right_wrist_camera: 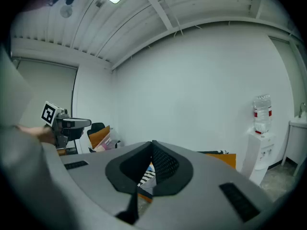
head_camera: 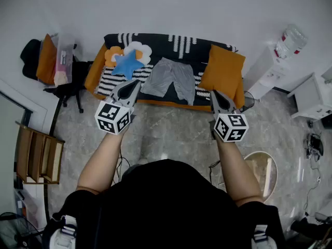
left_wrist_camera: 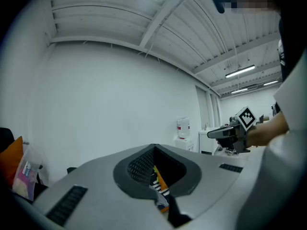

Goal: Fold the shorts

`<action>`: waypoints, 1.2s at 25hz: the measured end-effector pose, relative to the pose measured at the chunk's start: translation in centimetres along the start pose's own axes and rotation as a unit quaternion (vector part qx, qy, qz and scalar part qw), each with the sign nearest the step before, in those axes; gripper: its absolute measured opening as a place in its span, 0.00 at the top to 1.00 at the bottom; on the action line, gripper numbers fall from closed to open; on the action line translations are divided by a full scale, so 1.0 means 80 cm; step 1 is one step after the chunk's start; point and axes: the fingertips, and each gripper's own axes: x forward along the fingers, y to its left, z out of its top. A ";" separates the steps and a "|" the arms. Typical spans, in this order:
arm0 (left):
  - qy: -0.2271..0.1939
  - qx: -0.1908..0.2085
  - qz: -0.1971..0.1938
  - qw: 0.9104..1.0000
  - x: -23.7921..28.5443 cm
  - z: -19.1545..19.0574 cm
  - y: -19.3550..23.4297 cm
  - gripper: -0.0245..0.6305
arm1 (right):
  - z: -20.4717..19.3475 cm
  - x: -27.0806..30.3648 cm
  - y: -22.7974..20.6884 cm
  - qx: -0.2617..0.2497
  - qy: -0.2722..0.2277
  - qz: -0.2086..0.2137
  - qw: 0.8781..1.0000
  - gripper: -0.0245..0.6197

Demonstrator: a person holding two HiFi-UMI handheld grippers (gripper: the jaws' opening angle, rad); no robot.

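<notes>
Grey shorts [head_camera: 168, 78] lie flat on the sofa [head_camera: 150, 41] at twelve o'clock, well apart from the left gripper [head_camera: 136, 83] and right gripper [head_camera: 214, 94]. Both are pressed together and empty. Best to spread each before reaching the cloth's edges.

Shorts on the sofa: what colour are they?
Plain light grey; the shorts show best in the head view, spread flat on the sofa.
</notes>
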 end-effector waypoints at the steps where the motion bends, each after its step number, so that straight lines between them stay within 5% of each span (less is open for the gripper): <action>1: 0.001 -0.001 0.000 1.000 0.002 -0.001 -0.004 0.94 | 0.001 -0.002 -0.005 0.000 -0.001 -0.001 1.000 0.96; 30: 0.025 -0.003 -0.021 0.999 0.041 -0.008 -0.044 0.94 | -0.003 -0.048 -0.059 0.028 0.000 -0.027 0.999 0.95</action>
